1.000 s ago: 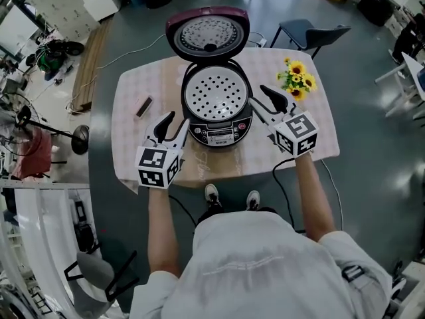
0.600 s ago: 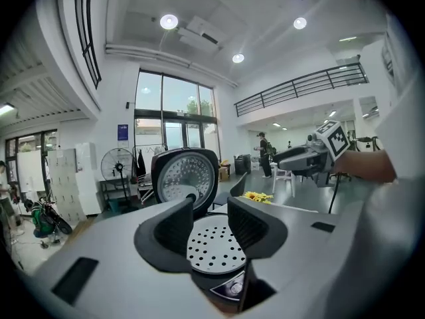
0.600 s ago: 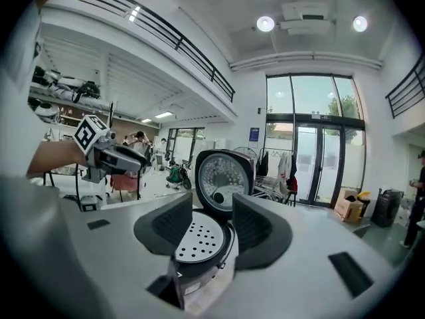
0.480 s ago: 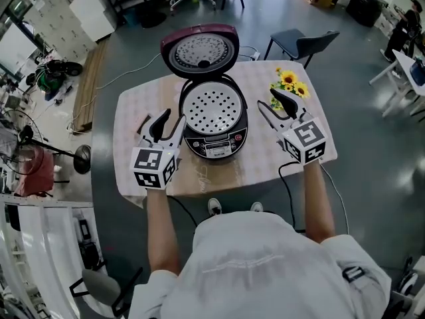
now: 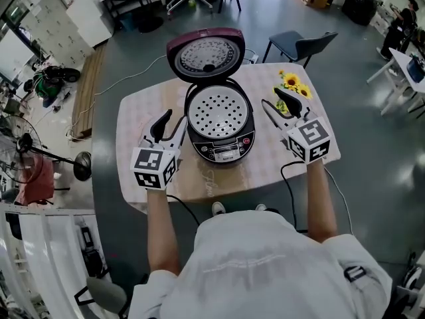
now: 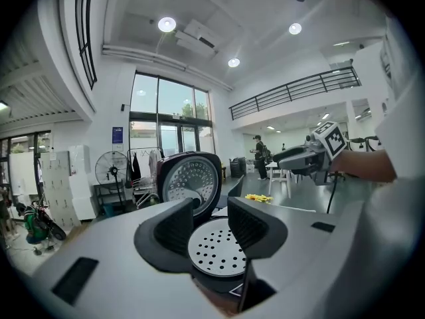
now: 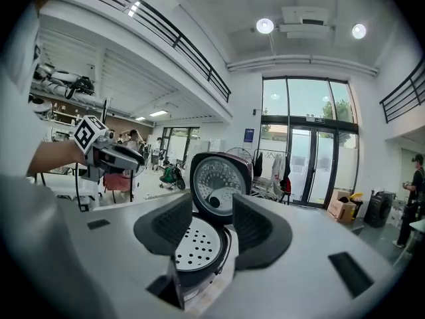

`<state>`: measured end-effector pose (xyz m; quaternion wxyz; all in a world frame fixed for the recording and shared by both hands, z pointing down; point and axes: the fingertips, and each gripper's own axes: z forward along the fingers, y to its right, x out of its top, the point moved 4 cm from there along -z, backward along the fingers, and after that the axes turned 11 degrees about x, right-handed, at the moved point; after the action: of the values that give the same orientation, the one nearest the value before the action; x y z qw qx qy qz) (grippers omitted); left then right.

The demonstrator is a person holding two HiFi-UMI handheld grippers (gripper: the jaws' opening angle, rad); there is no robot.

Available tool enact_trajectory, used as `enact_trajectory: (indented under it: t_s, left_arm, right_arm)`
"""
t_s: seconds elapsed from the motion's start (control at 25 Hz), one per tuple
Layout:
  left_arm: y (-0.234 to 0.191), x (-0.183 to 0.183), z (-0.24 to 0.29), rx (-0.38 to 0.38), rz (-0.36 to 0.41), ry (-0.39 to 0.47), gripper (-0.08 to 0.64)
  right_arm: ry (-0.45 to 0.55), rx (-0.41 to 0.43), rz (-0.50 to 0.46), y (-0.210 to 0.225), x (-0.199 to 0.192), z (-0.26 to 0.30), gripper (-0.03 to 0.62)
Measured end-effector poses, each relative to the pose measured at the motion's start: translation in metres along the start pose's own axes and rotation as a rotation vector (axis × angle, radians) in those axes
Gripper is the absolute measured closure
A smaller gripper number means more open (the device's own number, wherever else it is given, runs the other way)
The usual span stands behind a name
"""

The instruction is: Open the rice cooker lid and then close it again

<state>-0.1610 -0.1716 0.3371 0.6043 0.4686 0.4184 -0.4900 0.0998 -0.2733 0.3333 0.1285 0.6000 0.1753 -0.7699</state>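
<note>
**Mia:** Which step are we on?

**Ben:** The lid of the rice cooker is already up. It stands tall at the far side of the pot, in the middle of the table. So I think the opening part is done and the closing part comes next.

**Mia:** What are the grippers doing?

**Ben:** The left gripper is just left of the cooker. The right gripper is just right of it. Both have their jaws about half apart, and both hold nothing. Neither looks to be touching the cooker.

**Mia:** What does the next move need?

**Ben:** I think a gripper must reach to the far side, get onto the top of the lid and push it down toward the near side until it shuts. Gently, so the pot does not slide.

**Mia:** How many things are there?

**Ben:** One cooker, one lid, one round plate with holes inside the pot, and two grippers. There is one bunch of yellow flowers at the far right of the table, and one chair past the far edge.
</note>
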Motion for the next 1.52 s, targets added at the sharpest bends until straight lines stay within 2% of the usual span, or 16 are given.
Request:
enact_trajectory:
  t_s: [0.32,0.6,0.92,1.28,1.52]
  left_arm:
    - [-0.032,-0.006,-0.001,-0.054,0.021,0.018,0.383]
    - [-0.061,-0.02,0.007,-0.094,0.013,-0.005,0.383]
    - [-0.077,-0.024,0.047,-0.111,0.01,-0.022,0.383]
    - [-0.081,0.007,0.116,-0.115,0.033,0.002,0.369]
    - [-0.089,0.022,0.159,-0.157,0.127,-0.024,0.293]
  right_arm:
    - [-0.024,-0.022,0.005,-0.026,0.005,0.021,0.39]
    - [-0.051,-0.044,0.03,-0.04,0.009,0.031,0.387]
    - [-0.054,-0.066,0.033,-0.004,0.008,0.053,0.387]
    - [-0.048,-0.017,0.018,0.058,0.012,0.094,0.379]
    - [-0.065,0.046,0.0,0.099,0.018,0.131,0.355]
